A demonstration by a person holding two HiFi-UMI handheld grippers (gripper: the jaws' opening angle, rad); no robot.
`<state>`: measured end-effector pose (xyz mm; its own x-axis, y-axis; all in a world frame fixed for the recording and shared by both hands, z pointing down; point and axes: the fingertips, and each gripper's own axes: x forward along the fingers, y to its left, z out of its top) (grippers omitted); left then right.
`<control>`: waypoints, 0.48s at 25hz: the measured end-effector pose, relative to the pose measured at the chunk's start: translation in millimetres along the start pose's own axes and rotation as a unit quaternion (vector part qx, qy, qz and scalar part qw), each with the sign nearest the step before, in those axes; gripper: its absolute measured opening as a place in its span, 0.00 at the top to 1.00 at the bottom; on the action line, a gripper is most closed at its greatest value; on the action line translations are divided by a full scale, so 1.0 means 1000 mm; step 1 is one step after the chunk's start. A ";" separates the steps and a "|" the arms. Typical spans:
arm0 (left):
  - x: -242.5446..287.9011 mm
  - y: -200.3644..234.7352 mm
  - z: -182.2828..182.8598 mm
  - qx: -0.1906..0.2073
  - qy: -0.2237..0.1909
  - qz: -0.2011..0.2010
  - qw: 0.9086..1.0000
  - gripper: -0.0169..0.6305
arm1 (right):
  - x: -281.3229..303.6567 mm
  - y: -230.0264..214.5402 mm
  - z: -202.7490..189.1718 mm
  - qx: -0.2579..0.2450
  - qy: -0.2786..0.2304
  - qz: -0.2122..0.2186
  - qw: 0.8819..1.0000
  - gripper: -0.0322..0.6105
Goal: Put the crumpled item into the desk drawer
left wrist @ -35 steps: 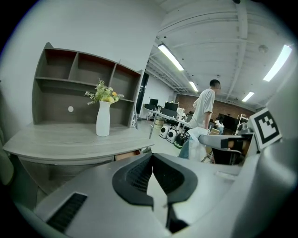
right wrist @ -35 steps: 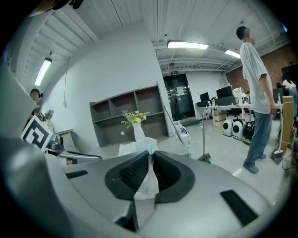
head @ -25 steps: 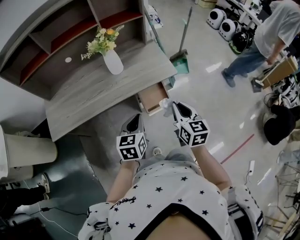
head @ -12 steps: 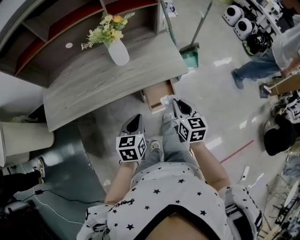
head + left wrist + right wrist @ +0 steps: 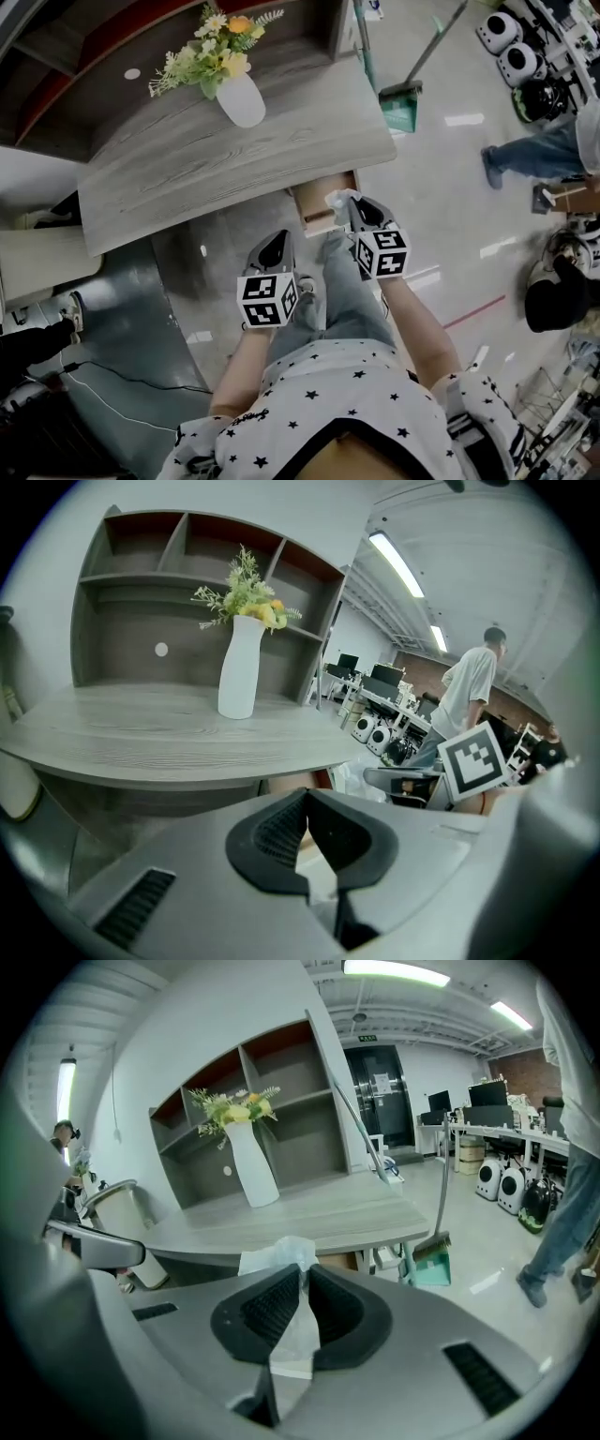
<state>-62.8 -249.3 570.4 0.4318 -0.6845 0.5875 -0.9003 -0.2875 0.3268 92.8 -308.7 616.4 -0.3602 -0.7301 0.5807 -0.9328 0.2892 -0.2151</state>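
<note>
Head view, looking steeply down: a person in a star-print shirt (image 5: 347, 394) holds two grippers out in front of a grey wood-grain table (image 5: 187, 173), which fills the upper left of the frame. At centre right, the right gripper (image 5: 353, 202) holds a crumpled white item (image 5: 337, 198). Seen from above, the item is over the outer end of the open drawer (image 5: 305, 208), which sticks out from the table's lower right edge. The left gripper (image 5: 277, 242) sits lower, near the centre, over the floor and apart from the drawer. A white vase (image 5: 242, 99) of flowers stands on the table at the top. Left gripper view: the fingers (image 5: 272, 832) meet at their tips with nothing between them, and the table and vase fill the upper left. Right gripper view: the fingers (image 5: 267, 1309) are clamped on the crumpled white item, which bulges above their tips at centre frame, in front of the table's edge.
</note>
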 end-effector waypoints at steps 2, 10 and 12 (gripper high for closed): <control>0.008 0.002 -0.004 -0.007 0.006 0.003 1.000 0.95 | 0.015 -0.006 -0.010 -0.001 0.015 -0.001 1.000 0.91; 0.035 0.007 -0.014 -0.022 0.026 0.006 0.999 0.95 | 0.064 -0.022 -0.043 -0.011 0.065 -0.004 0.998 0.91; 0.040 0.010 -0.018 -0.025 0.031 0.008 0.999 0.95 | 0.075 -0.025 -0.052 -0.014 0.076 -0.005 0.997 0.91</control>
<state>-53.4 -267.3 610.1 0.4217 -0.6447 0.6376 -0.9038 -0.2419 0.3531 89.4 -338.2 706.0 -0.3428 -0.6309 0.6961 -0.9350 0.3012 -0.1875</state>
